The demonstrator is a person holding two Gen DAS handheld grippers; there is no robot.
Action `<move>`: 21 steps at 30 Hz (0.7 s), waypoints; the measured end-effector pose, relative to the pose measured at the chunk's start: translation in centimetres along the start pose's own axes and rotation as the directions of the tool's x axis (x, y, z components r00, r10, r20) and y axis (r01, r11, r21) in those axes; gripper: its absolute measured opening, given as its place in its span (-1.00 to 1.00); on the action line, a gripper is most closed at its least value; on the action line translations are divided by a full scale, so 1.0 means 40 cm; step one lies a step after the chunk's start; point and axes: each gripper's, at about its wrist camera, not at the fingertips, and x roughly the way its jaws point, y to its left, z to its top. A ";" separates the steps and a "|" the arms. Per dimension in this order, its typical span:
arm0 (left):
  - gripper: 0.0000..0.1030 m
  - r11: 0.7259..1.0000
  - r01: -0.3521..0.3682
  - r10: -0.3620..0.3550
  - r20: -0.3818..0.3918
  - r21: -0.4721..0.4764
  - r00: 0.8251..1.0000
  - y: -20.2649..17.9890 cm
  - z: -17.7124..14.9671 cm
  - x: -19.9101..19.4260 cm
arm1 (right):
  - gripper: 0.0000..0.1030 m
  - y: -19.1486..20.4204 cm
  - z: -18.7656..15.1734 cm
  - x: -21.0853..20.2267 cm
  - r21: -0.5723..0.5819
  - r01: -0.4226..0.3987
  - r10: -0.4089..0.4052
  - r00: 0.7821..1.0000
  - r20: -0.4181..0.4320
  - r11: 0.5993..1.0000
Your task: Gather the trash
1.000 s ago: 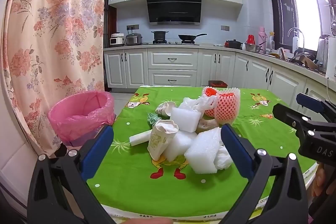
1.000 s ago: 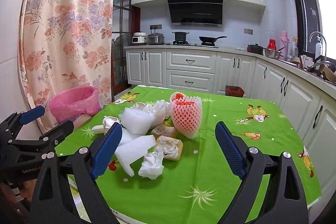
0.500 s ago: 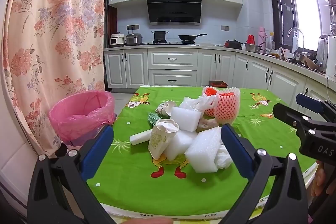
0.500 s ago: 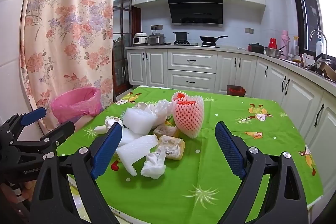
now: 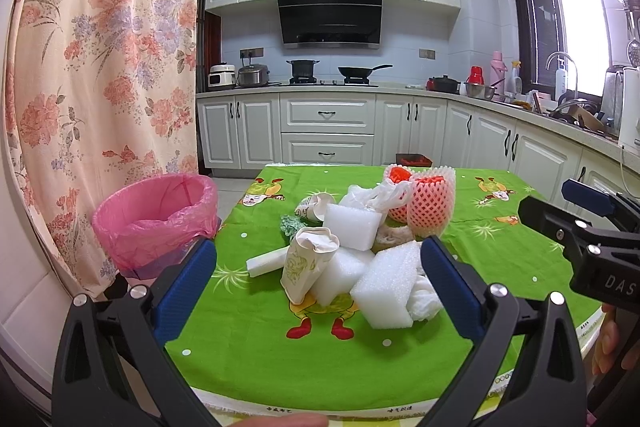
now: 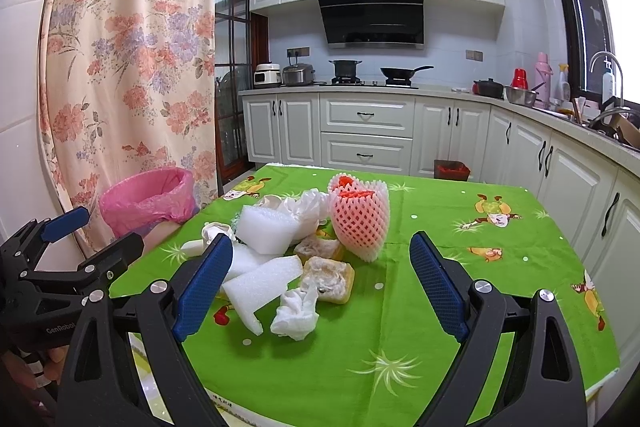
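Both the left gripper (image 5: 318, 281) and right gripper (image 6: 322, 281) were spread wide, empty, with the trash pile (image 5: 360, 239) just ahead of them.

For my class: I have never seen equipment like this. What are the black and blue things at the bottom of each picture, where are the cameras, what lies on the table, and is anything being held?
There is no robot here. A person holds a two-finger tool in each hand, and each carries a wide-angle camera looking forward along its fingers. One picture comes from the left tool, the other from the right tool; each also catches the other at its edge. Both are open and hold nothing.

On the green tablecloth lies a heap of rubbish: white foam blocks, a crushed paper cup, crumpled tissue, yellowish husk pieces and pink foam fruit nets. A bin with a pink bag stands beside the table's left side.
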 end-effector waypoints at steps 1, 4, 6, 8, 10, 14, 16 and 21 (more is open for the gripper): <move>0.92 1.000 0.001 -0.001 -0.001 0.000 1.000 0.000 0.001 0.000 | 0.65 -0.003 -0.002 0.000 0.000 0.000 0.000 1.000 0.001 1.000; 0.92 1.000 0.001 -0.001 -0.001 0.000 1.000 0.000 0.000 0.000 | 0.65 -0.003 -0.002 0.000 0.000 0.000 0.000 1.000 0.000 1.000; 0.92 1.000 0.002 -0.002 -0.001 0.000 1.000 0.000 0.000 0.000 | 0.65 -0.003 -0.002 -0.001 0.002 -0.001 0.001 1.000 0.000 1.000; 0.92 1.000 0.001 -0.001 -0.001 0.000 1.000 -0.001 0.000 0.000 | 0.65 -0.003 -0.002 -0.001 0.001 -0.001 0.001 1.000 -0.001 1.000; 0.92 1.000 0.001 -0.001 0.000 0.000 1.000 0.000 0.000 0.000 | 0.65 -0.004 -0.002 -0.001 0.002 -0.001 0.001 1.000 0.001 1.000; 0.92 1.000 0.001 -0.001 -0.001 0.000 1.000 0.000 0.001 0.000 | 0.65 -0.004 -0.002 0.000 0.001 0.000 0.000 1.000 0.001 1.000; 0.92 1.000 0.002 -0.002 -0.001 0.000 1.000 0.000 0.001 0.000 | 0.65 -0.005 -0.002 0.000 0.002 0.000 0.000 1.000 0.000 1.000; 0.92 1.000 0.001 -0.001 -0.001 0.000 1.000 0.000 0.000 0.000 | 0.65 -0.005 -0.003 -0.003 0.003 0.000 0.000 1.000 -0.001 1.000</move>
